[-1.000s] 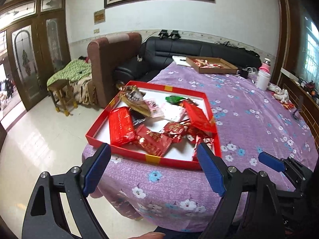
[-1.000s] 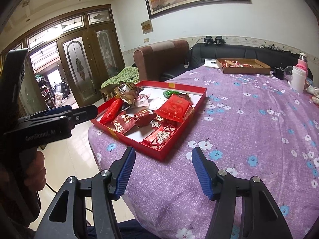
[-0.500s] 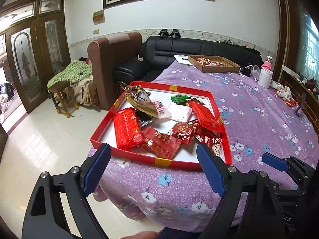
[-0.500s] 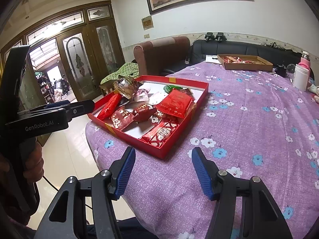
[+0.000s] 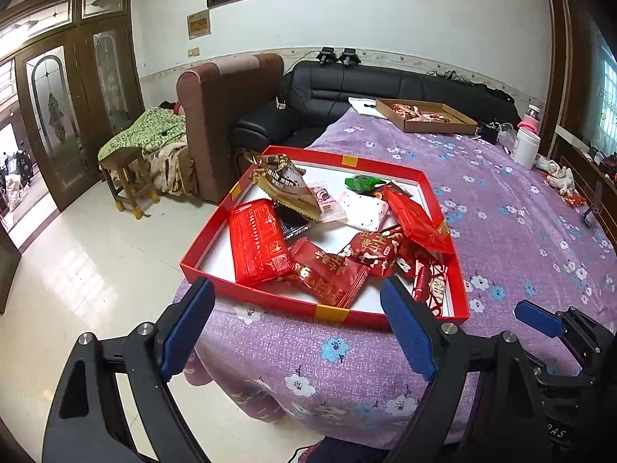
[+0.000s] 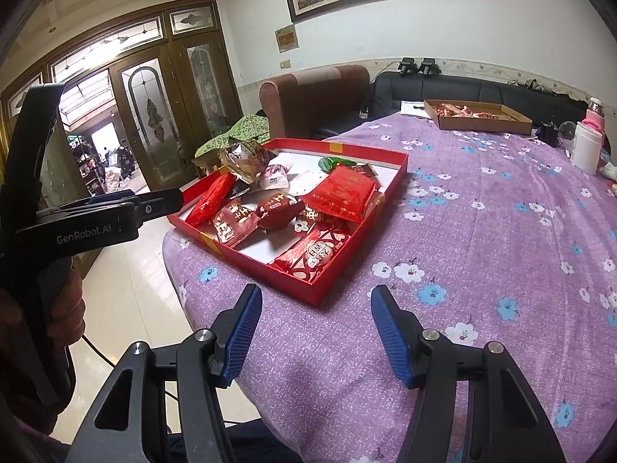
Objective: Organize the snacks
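Both my jaws spread, nothing held. Left gripper [image 5: 297, 328] near red tray [image 5: 270, 299]; I'd take the flat red packet [image 5: 258, 241] by its edge w/ a low approach

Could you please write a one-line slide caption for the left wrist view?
Open left tongs hover before a red tray of mixed snack packets on a purple floral tablecloth.
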The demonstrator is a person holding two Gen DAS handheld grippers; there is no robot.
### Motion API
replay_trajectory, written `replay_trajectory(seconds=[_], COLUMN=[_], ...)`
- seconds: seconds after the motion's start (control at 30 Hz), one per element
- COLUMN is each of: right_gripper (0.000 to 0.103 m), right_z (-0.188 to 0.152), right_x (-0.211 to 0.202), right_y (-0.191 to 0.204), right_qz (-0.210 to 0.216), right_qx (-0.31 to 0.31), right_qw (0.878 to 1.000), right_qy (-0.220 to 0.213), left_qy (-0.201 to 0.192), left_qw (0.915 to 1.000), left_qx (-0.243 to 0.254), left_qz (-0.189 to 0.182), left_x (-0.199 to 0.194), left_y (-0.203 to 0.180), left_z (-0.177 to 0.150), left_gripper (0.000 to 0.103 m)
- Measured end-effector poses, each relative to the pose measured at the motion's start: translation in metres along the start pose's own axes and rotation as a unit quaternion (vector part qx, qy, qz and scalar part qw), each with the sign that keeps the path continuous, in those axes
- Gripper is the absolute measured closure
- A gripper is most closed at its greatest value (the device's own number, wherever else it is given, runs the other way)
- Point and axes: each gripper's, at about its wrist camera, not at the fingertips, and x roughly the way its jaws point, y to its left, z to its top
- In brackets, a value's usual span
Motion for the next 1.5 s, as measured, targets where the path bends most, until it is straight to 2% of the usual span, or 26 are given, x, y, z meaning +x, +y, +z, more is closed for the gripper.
replay_trajectory(seconds=[1.13,1.4,1.5], right_gripper=[0.043,0.042,0.035], right_z=[0.002,0.009,0.013], right_x=[0.011,0.006,0.004], right_y=[0.011,0.011,0.009], right_qz=[0.016,0.016,0.016], right_qx=[-0.015,-0.011,-0.005], right_qw=[1.0,1.0,0.999], right_qy=[0.0,-0.023,-0.03], left_qy=[0.022,0.026,0.027], left_qw=[0.9997,0.9996,0.9995], left_qx=[-0.01,-0.012,-0.015], left_qz=[-0.009,-0.006,-0.004], left_x=[0.019,0.022,0.023], left_y=[0.01,0.012,0.014], left_z=[0.002,0.002,0.002], left_gripper=[0.015,0.015,0.015])
